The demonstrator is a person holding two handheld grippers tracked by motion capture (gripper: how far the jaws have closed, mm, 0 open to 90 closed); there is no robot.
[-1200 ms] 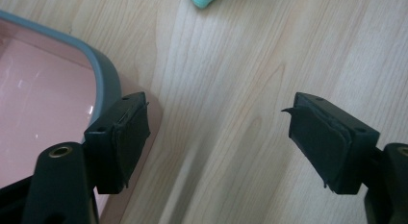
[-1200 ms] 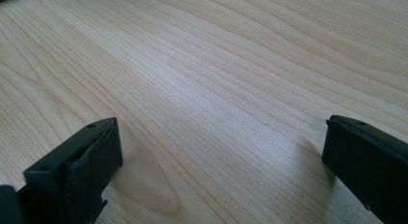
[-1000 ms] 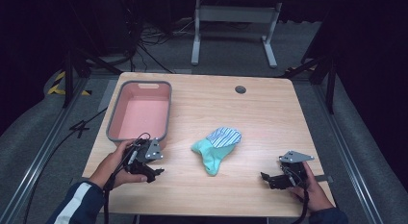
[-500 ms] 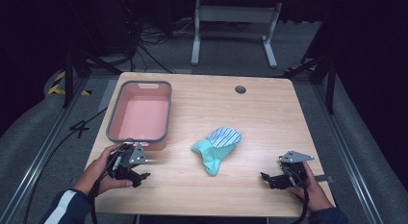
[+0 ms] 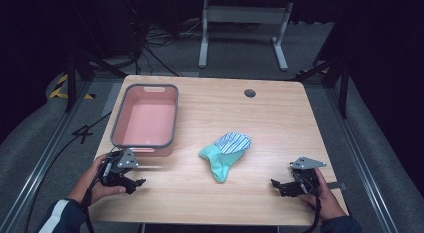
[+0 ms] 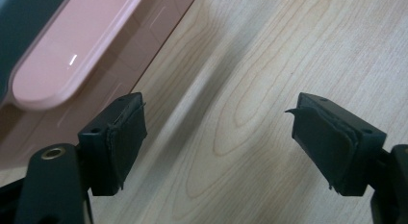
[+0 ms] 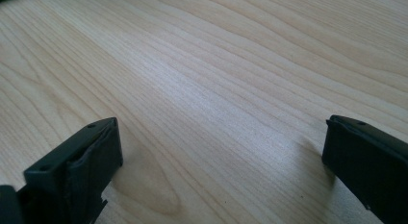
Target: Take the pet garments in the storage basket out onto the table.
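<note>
From above we are seeing the sock (image 5: 225, 152) lying mid-table, well apart from both grippers. Riding the left gripper (image 6: 216, 137), we are seeing jaws wide, empty, beside the pink bin (image 6: 82, 56); it has been retreating from the sock. Right gripper (image 7: 216, 156) is gaping wide, empty.

One camera hangs above the person's edge of the table (image 5: 280, 118), looking forward and down over the whole top and the floor beyond. The other two ride low on the tools, skimming close along the wood grain. The left one catches the pink tub (image 6: 62, 56) also seen from above (image 5: 146, 120); the right probably faces the table's middle.
</note>
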